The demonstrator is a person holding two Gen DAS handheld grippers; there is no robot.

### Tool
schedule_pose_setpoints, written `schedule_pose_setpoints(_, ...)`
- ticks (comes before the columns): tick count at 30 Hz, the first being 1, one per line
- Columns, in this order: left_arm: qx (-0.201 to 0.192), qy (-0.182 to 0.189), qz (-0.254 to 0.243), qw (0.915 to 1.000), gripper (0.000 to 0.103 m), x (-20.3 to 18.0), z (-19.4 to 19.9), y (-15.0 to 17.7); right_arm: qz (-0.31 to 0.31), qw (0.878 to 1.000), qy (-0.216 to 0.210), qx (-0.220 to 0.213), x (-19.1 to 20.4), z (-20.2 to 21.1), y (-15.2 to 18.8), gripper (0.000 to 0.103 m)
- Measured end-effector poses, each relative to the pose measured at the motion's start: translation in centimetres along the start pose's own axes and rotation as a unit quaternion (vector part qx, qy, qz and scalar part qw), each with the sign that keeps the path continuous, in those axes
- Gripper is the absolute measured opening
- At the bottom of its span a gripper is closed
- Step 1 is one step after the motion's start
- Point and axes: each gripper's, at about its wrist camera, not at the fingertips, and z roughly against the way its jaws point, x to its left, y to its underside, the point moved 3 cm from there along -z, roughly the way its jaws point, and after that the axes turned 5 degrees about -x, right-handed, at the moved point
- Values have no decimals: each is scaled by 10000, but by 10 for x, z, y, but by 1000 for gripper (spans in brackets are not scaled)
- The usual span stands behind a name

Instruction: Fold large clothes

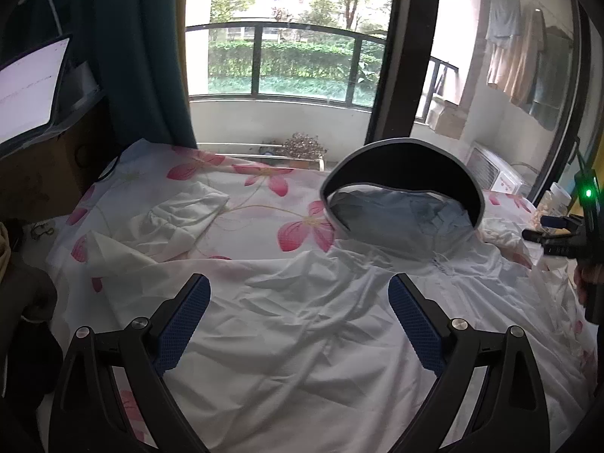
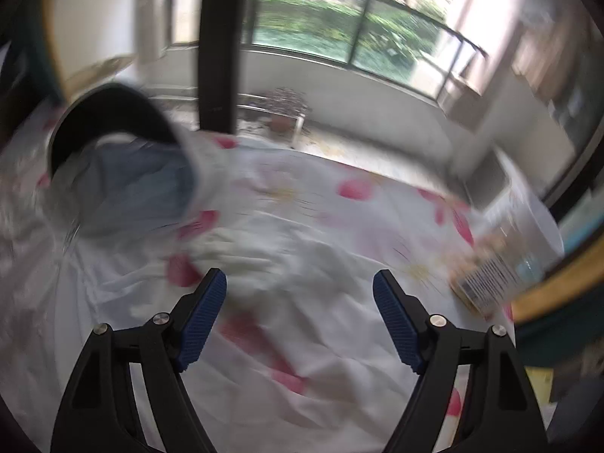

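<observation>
a floral bedsheet [image 1: 264, 185] with pink flowers covers the bed. beyond the window, a potted plant [image 1: 304, 146] stands on the balcony, laundry [image 1: 517, 60] hangs there, and a teal curtain [image 1: 143, 56] hangs at left.

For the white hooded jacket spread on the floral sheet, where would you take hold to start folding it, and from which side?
Probably the loose sleeve cuff of the white hooded jacket, lying out to the left on the floral sheet. It is a bunched end with a raised edge to pinch. Come from the left side with the open left hand-held gripper, angled down. The stiff dark brim of the hood looks harder to pinch.
</observation>
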Motion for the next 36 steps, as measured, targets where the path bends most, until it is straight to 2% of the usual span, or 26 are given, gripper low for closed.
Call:
schedule_pose_setpoints(2,48,-106,6,9999,97,5,-3,-1,300,9995,71,104,15,-8,2,79)
schedule_pose_setpoints(3,74,-157,15,9998,97,8,-5,-1,401,9991,69,143,22,-14,3,76)
schedule_pose_setpoints(5,123,-224,48,9997,97,14,-7,-1,503,9982,58,327,30,-27,6,59)
schedule_pose_setpoints(6,139,-250,73,9996,97,17,-9,-2,503,9980,55,390,30,-31,8,46)
schedule_pose_setpoints(8,169,-308,105,9993,97,22,-12,-2,362,9986,-73,366,26,-34,9,37)
schedule_pose_setpoints(10,198,-350,125,9991,97,24,-14,-1,316,9987,-109,397,22,-34,9,12)
schedule_pose_setpoints(11,214,-368,132,9990,97,25,-15,-1,282,9989,-93,364,21,-33,10,10)
schedule_pose_setpoints(16,273,-451,185,9984,97,29,-17,-2,-128,9998,-120,-21,4,-7,6,7)
schedule_pose_setpoints(21,231,-371,314,9986,97,31,-11,-4,-750,9953,-99,-602,-33,51,0,7)
schedule_pose_setpoints(26,90,-263,366,9989,97,31,3,-7,-1243,9857,-121,-1127,-63,116,-6,7)
schedule_pose_setpoints(31,-20,-197,382,9991,97,34,20,-8,-1459,9767,-164,-1563,-65,169,-12,7)
schedule_pose_setpoints(36,-150,-164,423,9989,97,46,39,-8,-1445,9690,-275,-1987,-48,211,-19,7)
